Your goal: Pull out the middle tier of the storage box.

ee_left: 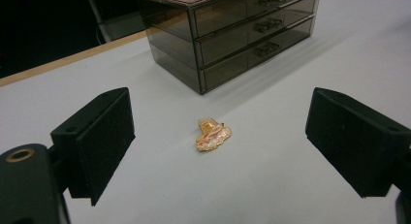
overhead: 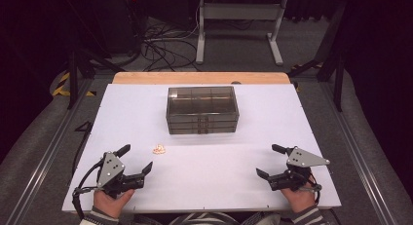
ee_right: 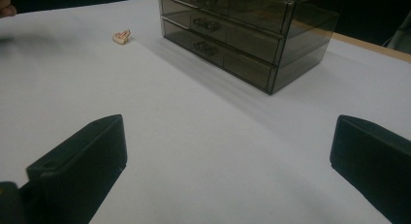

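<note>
A small gold-and-pink trinket (ee_left: 213,134) lies untouched on the white table (overhead: 219,181), between its near-left corner and the closed smoky drawer box (overhead: 202,109) mid-table. The left gripper (overhead: 136,160) and right gripper (overhead: 271,161), jaws apart and empty, rest by the near edge. Picking up appears not yet begun.

A dark room: grey floor (overhead: 34,152), tangled cables (overhead: 163,47), a white table frame (overhead: 238,25).

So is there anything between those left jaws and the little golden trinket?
Nothing: in the left gripper view, bare white table runs from the open left gripper to the trinket.
</note>
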The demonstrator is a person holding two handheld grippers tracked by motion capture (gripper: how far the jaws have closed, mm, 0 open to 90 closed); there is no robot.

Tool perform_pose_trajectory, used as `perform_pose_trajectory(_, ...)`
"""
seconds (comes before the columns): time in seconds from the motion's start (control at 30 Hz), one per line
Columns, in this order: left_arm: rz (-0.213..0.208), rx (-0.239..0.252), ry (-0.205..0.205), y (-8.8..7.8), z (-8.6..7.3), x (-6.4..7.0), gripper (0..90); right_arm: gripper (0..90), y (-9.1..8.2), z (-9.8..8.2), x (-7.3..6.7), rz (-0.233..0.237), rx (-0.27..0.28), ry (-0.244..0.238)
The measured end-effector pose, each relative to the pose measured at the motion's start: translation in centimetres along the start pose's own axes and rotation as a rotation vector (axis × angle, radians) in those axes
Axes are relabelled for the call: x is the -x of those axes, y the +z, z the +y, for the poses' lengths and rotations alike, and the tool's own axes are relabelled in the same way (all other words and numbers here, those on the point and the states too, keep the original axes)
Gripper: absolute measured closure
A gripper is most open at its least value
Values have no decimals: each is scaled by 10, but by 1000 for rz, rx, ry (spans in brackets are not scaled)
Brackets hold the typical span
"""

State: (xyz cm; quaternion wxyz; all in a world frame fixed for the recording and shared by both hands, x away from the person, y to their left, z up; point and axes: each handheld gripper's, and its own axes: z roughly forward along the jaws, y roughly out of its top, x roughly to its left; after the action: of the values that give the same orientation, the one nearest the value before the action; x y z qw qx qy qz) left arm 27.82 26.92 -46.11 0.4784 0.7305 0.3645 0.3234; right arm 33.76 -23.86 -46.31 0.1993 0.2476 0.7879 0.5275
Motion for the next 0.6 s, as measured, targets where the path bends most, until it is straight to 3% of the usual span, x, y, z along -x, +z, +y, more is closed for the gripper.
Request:
perform_pose_trajectory(0.23,-1,-11,-16,-1,1,-1,118,17,-1,0,-1,-15,1,2)
perform_pose_trajectory(0.6,5,-21,20,-1,3,2,115,77,-2,2,-3,-22,-29,-4)
